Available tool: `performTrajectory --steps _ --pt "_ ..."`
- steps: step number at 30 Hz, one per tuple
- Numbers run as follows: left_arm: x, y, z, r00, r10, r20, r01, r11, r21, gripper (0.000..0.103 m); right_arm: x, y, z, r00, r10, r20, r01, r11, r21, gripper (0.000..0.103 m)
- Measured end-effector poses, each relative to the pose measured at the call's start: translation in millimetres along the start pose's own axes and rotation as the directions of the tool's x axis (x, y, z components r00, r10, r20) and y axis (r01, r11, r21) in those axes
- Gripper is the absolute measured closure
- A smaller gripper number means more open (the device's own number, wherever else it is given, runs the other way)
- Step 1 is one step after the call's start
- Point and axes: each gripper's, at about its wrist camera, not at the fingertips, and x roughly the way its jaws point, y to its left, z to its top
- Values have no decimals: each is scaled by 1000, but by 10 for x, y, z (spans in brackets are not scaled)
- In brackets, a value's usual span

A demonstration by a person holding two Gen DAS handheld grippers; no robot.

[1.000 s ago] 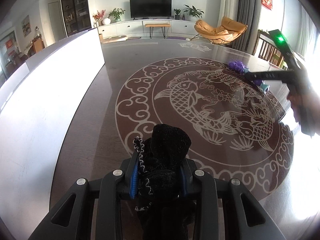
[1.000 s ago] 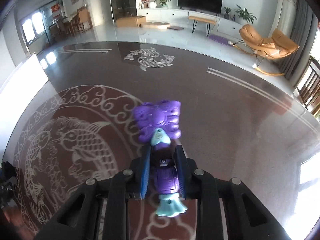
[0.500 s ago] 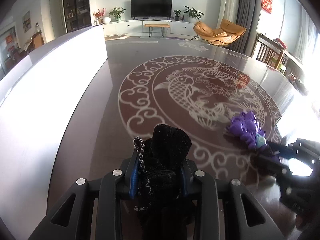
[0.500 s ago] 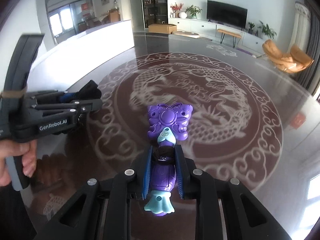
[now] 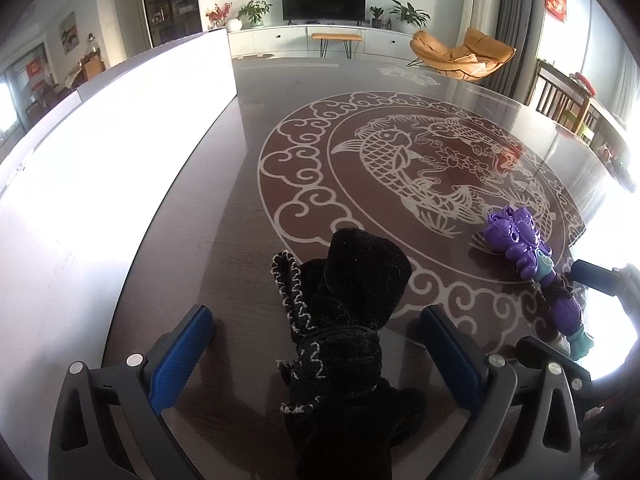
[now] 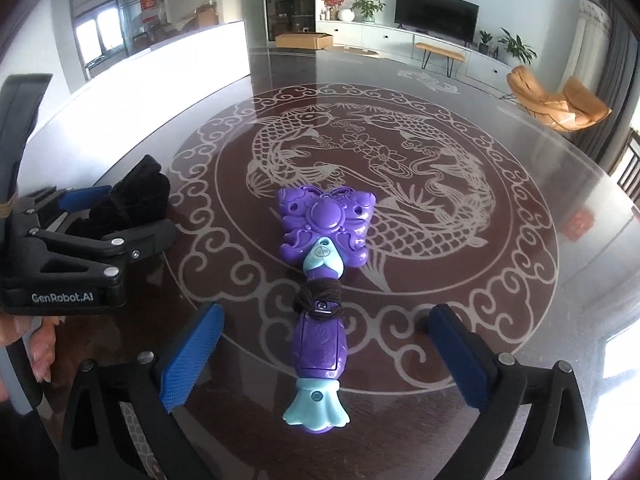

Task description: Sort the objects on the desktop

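Note:
A black fabric pouch (image 5: 348, 320) with white stitching lies on the dark table between the spread blue pads of my left gripper (image 5: 320, 340), which is open. A purple butterfly-shaped toy wand (image 6: 322, 276) with a light blue tail lies flat between the spread pads of my right gripper (image 6: 324, 356), also open. In the right wrist view the left gripper (image 6: 116, 216) stands at the left, around the pouch (image 6: 132, 196). In the left wrist view the wand (image 5: 524, 256) lies at the right, with the right gripper's fingers (image 5: 600, 280) beside it.
The table (image 6: 400, 80) is dark and glossy with a carp medallion. A long white panel (image 5: 100, 160) runs along its left side. Wooden chairs (image 5: 568, 104) stand beyond the far right edge.
Both grippers have opened and let go: the pouch and the wand now lie on the table. The right gripper came in from the far side to beside the left one.

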Motion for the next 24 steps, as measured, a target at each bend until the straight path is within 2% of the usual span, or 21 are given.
performTrajectory --steps 24 --pt "7 -1 2 1000 0 0 0 1000 1 0 -19 6 -11 1000 -1 0 1 1000 1 0"
